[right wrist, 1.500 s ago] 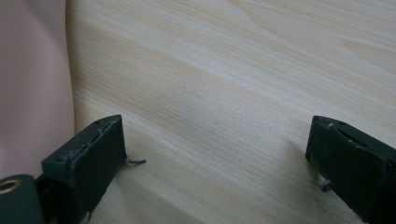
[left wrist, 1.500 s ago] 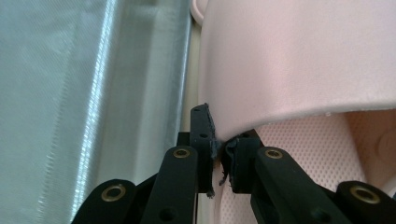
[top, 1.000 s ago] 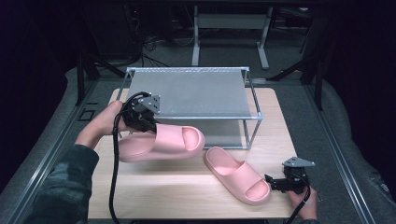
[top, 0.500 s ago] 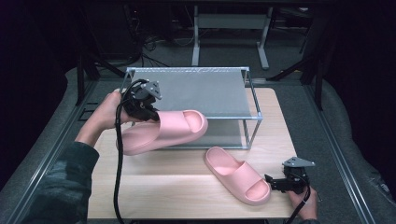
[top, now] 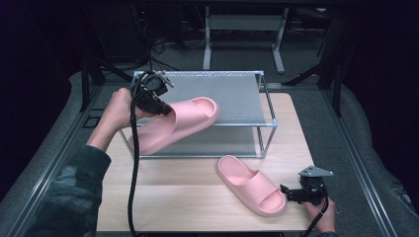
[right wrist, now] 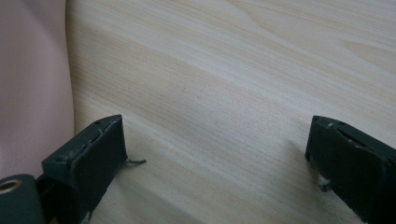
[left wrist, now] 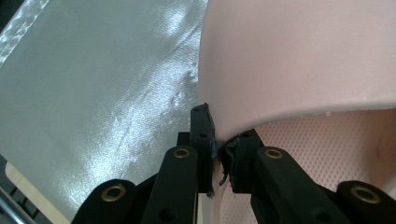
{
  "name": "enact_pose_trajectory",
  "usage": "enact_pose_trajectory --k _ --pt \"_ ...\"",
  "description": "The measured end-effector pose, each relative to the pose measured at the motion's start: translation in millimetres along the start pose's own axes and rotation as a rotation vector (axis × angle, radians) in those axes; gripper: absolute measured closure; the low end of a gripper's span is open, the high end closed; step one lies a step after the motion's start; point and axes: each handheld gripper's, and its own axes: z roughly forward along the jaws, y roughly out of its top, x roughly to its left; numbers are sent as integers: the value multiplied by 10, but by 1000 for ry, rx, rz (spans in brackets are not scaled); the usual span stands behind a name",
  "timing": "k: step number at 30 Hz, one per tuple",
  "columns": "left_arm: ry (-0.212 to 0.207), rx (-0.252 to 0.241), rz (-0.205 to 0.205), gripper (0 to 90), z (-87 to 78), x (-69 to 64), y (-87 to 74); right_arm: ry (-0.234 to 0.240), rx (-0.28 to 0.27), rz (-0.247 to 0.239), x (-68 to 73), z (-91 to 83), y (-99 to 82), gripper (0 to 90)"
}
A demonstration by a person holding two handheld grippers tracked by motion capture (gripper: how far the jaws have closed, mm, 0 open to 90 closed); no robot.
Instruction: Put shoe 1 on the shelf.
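I have the left gripper (top: 160, 106) clamped on the raised slipper (top: 178, 121), centre-left of frame, above the metal rack (top: 247, 94). Right gripper (top: 291, 193) fingers apart, lower right on the bench (top: 197, 197), beside the second slipper (top: 252, 185).

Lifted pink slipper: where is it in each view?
High view: lifted slipper centre-left, toe over the metal rack, strap pinched by the left claw.
Left gripper view: upper right, strap edge between the jaws.
Right gripper view: not the lifted one; the pink at left is the other slipper.
Shared landmark: rack top.
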Motion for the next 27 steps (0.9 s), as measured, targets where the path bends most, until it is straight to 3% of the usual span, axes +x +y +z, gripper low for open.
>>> enact_pose_trajectory --k 3,7,10,19,27 --pt "15 1 -60 831 13 24 49 -1 0 0 0 0 0 46" --pt "29 -8 -174 830 20 83 114 0 -4 2 1 3 -1 47" --pt "57 1 -229 830 25 124 164 6 7 -1 -3 -6 2 47" --pt "126 59 -327 830 80 213 299 6 7 -1 -3 -5 2 47" --pt "162 80 -421 831 96 318 427 7 10 -3 -5 -8 4 46"
